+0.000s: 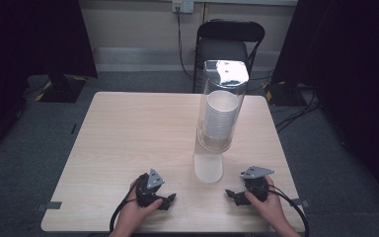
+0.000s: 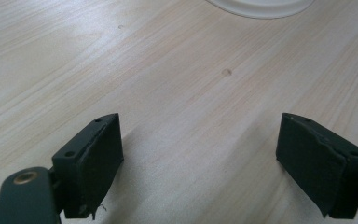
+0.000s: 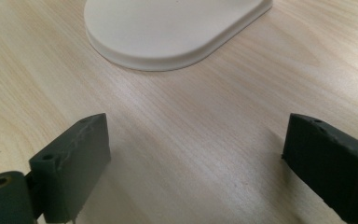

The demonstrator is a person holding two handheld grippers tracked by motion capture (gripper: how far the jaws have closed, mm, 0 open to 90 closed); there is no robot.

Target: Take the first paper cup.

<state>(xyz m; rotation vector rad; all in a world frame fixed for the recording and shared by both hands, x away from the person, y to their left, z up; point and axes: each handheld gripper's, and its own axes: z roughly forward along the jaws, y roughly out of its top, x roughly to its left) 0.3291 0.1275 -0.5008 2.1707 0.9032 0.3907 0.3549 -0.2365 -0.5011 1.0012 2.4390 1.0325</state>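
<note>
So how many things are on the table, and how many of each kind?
Cup dispensers (clear tube on a white base): 1
Stacks of white paper cups inside the tube: 1 (too tightly nested to count the cups)
Grippers: 2, the left gripper and the right gripper, both open and empty
Total: 4

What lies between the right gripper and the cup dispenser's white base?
Nothing: only bare wooden table separates the open right gripper from the white base, as the right gripper view shows.
</note>
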